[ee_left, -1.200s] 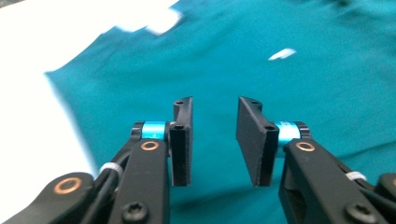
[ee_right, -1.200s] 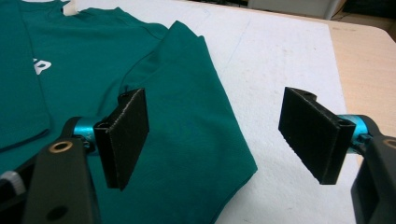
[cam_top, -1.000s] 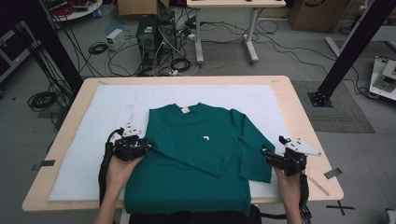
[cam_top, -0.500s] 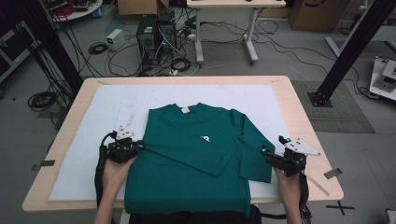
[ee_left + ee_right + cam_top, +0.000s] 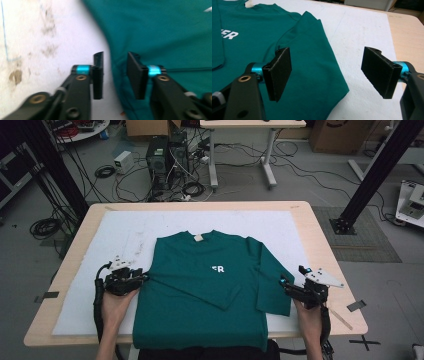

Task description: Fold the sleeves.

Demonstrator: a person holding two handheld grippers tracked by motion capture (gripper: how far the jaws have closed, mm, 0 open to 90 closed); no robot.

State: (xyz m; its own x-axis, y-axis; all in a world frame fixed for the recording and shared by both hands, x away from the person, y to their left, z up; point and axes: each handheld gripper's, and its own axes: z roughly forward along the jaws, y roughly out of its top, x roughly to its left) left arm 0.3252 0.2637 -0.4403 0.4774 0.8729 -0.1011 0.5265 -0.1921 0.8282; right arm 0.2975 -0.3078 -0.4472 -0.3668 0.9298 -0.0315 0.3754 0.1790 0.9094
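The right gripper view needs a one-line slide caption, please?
Right gripper, jaws open, poised over the green T-shirt's sleeve end on the white mat.

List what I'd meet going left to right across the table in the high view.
Left tongs → green T-shirt → its white chest print → right sleeve → right tongs.

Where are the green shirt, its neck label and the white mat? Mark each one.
green shirt (image 5: 200, 295), high view, middle of the chest
neck label (image 5: 198, 238), high view, tag at the collar
white mat (image 5: 130, 232), high view, bare far-left part
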